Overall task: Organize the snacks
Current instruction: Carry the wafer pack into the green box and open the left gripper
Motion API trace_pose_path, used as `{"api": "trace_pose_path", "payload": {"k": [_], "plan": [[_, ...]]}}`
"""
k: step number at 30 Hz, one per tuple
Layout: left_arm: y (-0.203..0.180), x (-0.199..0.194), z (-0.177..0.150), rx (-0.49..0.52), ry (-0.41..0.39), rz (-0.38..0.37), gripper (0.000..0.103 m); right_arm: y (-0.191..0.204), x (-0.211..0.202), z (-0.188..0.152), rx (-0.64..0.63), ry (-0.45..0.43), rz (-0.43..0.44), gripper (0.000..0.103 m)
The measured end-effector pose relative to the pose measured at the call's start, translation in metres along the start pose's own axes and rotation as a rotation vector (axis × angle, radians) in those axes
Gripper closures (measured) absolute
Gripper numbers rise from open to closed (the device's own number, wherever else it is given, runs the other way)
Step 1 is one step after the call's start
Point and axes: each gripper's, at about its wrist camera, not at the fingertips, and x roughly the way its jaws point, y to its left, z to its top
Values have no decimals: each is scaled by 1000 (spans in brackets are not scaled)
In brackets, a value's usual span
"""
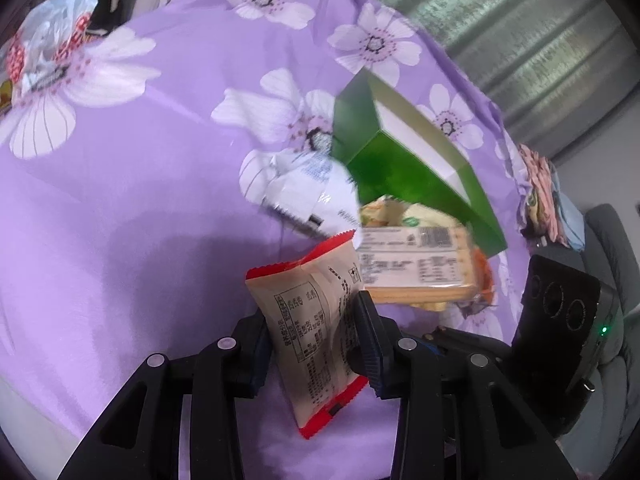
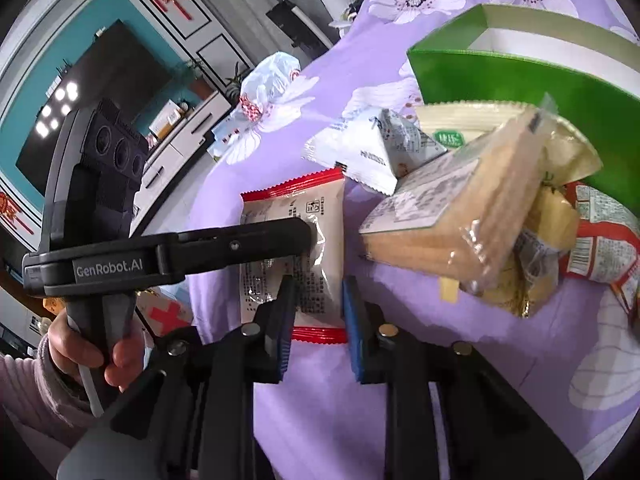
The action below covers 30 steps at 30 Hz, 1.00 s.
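A beige snack packet with red ends (image 1: 304, 280) (image 2: 296, 216) hangs above the purple floral cloth (image 1: 140, 200). My left gripper (image 1: 314, 320) is shut on its middle, pads pressing both sides. In the right wrist view one left finger (image 2: 260, 236) crosses the packet from the left. My right gripper (image 2: 318, 300) is closed narrowly on the packet's lower end, its blue pad against the packet's edge. An open green box (image 1: 400, 168) (image 2: 520, 84) stands just beyond. A clear-wrapped wafer pack (image 1: 416, 264) (image 2: 460, 220) and a white packet (image 1: 308, 192) (image 2: 372, 148) lie before the box.
A red-and-white snack bag (image 2: 600, 248) lies at the right beside the wafers. A crumpled white plastic bag (image 1: 52, 48) (image 2: 268, 80) sits at the cloth's far left. A person's hand (image 2: 80, 348) grips the left tool's handle. The right tool's body (image 1: 560, 320) is close on the right.
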Motion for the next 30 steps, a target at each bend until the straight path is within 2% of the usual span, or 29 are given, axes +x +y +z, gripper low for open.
{"api": "trace_pose_path", "payload": {"k": [4, 13, 20, 30], "plan": [[-18, -20, 10, 62, -54, 7, 64, 9, -15, 2, -27, -37, 1, 85], [-53, -38, 36, 173, -110, -1, 64, 20, -47, 22, -49, -151, 0, 85], [-86, -34, 57, 246, -127, -23, 64, 18, -66, 39, -40, -230, -26, 85], [-132, -17, 86, 328, -133, -68, 64, -8, -104, 57, -13, -330, -87, 85]]}}
